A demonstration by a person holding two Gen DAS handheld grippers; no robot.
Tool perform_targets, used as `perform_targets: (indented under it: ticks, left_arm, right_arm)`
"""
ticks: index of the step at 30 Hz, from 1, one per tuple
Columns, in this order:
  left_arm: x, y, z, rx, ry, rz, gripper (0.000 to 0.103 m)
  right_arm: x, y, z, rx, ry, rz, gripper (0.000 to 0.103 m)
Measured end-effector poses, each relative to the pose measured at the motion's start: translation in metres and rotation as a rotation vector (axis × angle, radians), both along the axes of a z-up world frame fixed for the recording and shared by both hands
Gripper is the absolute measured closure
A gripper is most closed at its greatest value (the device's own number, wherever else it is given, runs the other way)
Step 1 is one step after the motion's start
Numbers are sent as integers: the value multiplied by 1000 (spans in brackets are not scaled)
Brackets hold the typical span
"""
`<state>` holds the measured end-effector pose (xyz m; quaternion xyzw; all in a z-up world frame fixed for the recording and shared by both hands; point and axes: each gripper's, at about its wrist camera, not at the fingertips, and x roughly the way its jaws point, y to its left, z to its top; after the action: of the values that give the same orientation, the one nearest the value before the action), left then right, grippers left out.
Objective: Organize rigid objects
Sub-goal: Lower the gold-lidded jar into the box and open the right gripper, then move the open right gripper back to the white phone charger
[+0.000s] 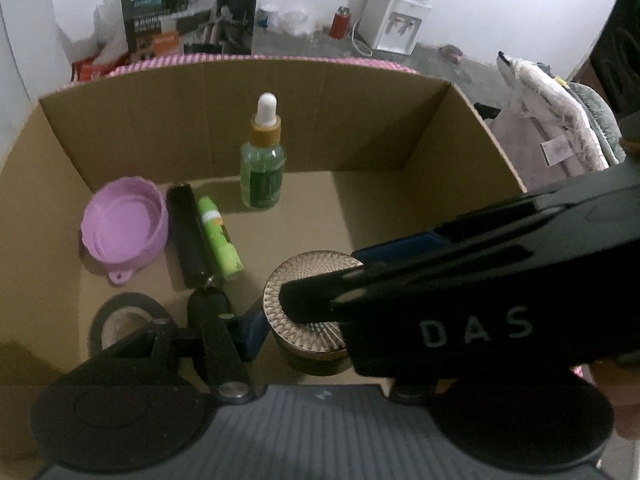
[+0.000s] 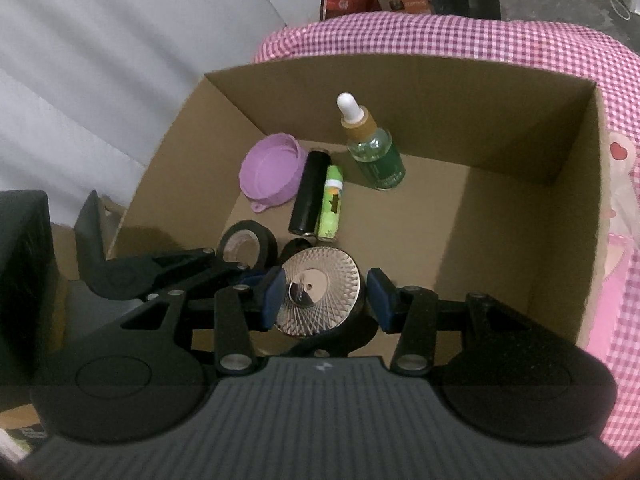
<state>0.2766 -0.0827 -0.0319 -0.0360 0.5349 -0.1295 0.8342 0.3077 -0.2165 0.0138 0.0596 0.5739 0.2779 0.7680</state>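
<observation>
A cardboard box (image 1: 360, 128) (image 2: 560, 200) holds a purple lid (image 1: 124, 228) (image 2: 272, 170), a black cylinder (image 1: 186, 236) (image 2: 309, 192), a green tube (image 1: 220, 238) (image 2: 331, 208), an upright green dropper bottle (image 1: 263, 164) (image 2: 372, 148), a black tape roll (image 1: 124, 320) (image 2: 248, 246) and a round jar with a shiny patterned lid (image 1: 308, 336) (image 2: 320, 296). My right gripper (image 2: 325, 298) is open with its blue pads either side of the jar. My left gripper (image 1: 300, 320) is around the same jar; its right finger is hidden by the right gripper's body (image 1: 460, 280).
The box sits on a pink checked cloth (image 2: 440, 36). Beyond it are a printed carton (image 1: 188, 8), a water dispenser (image 1: 396, 20), a red flask (image 1: 340, 22) and folded cloth (image 1: 560, 120) at the right. A grey surface (image 2: 100, 80) lies left of the box.
</observation>
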Motion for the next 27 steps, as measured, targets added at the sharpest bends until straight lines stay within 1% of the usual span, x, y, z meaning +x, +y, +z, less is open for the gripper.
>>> perform_targets:
  ticks: [4, 7, 9, 11, 14, 18, 20, 22, 23, 25, 27]
  left_arm:
    - [0, -5, 0, -10, 16, -3, 43]
    - [-4, -8, 4, -10, -12, -12, 42]
    - [-8, -8, 9, -14, -32, -21, 37]
    - [-17, -6, 20, -24, -73, -31, 35]
    - [-45, 4, 47, -43, -162, -48, 29]
    - [-102, 25, 85, -50, -319, -92, 18]
    - [-132, 36, 100, -47, -376, -94, 17]
    - [-156, 46, 108, -53, -404, -91, 16]
    - [-167, 51, 109, -55, -413, -89, 16]
    - [-188, 57, 104, -47, -413, -89, 16]
    - [-204, 61, 95, -34, -404, -93, 16]
  right_arm:
    - [6, 2, -11, -34, 15, 7, 58]
    - [7, 2, -16, -47, 21, 1, 57]
    - [7, 1, -16, -39, 11, -5, 57]
    - [3, -1, -9, -21, -17, -17, 57]
    - [-11, -8, 16, 16, -110, -48, 56]
    - [-53, -25, 64, 126, -266, -77, 54]
    - [-82, -33, 83, 164, -355, -87, 53]
    - [-112, -41, 95, 205, -416, -96, 53]
    - [-124, -44, 99, 226, -432, -99, 53]
    - [-150, -47, 100, 276, -453, -106, 53]
    - [-171, -47, 94, 317, -452, -104, 53]
